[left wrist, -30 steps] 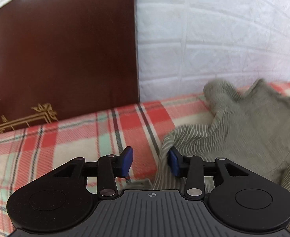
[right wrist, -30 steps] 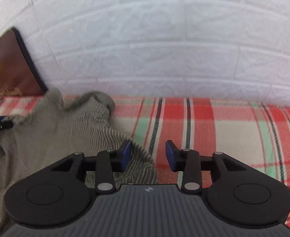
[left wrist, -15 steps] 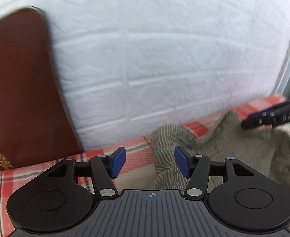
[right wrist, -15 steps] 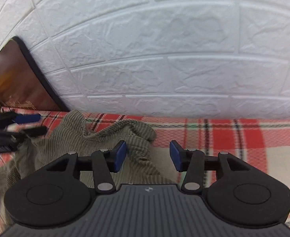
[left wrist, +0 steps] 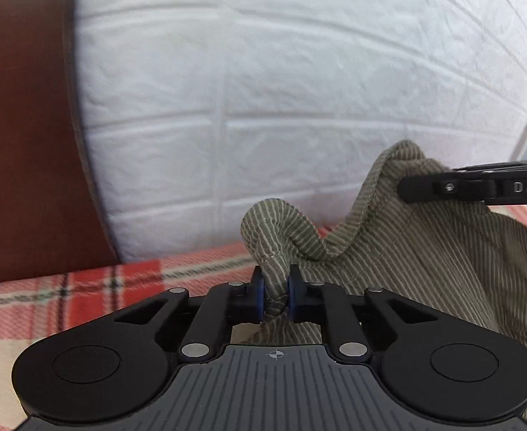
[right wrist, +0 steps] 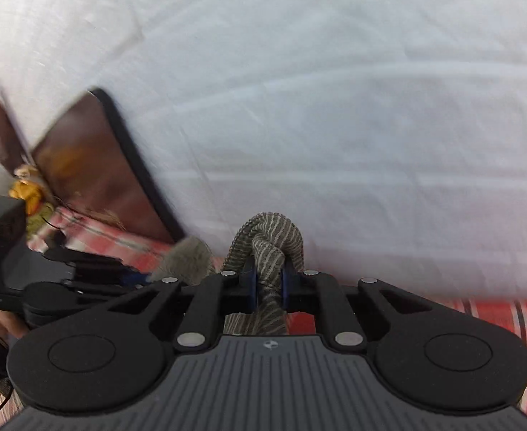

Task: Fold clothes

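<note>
On the plaid bed cover (left wrist: 83,287) lies one olive striped garment (left wrist: 425,251), lifted at two points along its upper edge. Two grippers are in use. Left gripper (left wrist: 275,292): jaws closing, blue pads clamped on a bunched fold of the garment, which rises in a hump above the pads. Right gripper (right wrist: 267,283): jaws closing, pads clamped on a second twisted fold of the same garment (right wrist: 269,248). Each gripper appears in the other's view: the right gripper at the right edge of the left wrist view, the left gripper at the left edge of the right wrist view.

One white brick-pattern wall (left wrist: 299,107) stands close behind the bed and limits forward travel. One brown headboard (left wrist: 22,143) closes off the left side. Bare plaid cover lies to the left of the garment and, in the right wrist view, to its right (right wrist: 479,309).
</note>
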